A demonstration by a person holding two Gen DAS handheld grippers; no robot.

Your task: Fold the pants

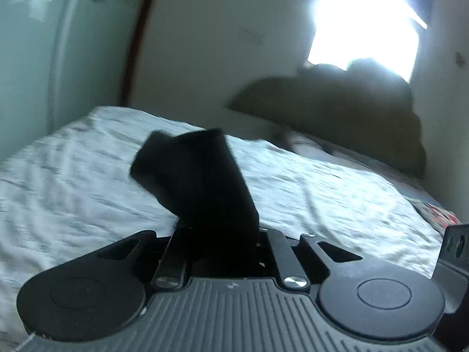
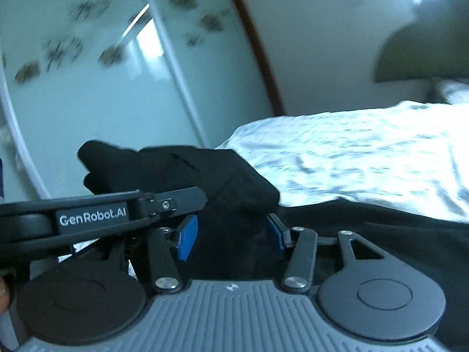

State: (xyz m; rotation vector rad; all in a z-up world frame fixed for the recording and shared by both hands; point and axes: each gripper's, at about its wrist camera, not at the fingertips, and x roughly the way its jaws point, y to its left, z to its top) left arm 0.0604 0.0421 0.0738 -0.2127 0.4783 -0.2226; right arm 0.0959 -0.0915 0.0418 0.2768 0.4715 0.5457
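Observation:
The black pants (image 1: 199,173) are held up above a bed. In the left wrist view, my left gripper (image 1: 218,234) is shut on a bunched end of the pants, which sticks up and forward and hides the fingertips. In the right wrist view, my right gripper (image 2: 231,231) is shut on another bunch of the pants (image 2: 222,187) between its blue pads (image 2: 187,234). More of the black fabric (image 2: 395,234) trails to the right. The left gripper's body (image 2: 93,214), marked GenRobot.AI, lies close at the left of the right gripper.
A bed with a white patterned sheet (image 1: 322,193) lies below both grippers. Dark olive pillows (image 1: 337,108) are piled at the bed's head under a bright window (image 1: 366,20). A pale glass wardrobe door (image 2: 102,88) stands beside the bed.

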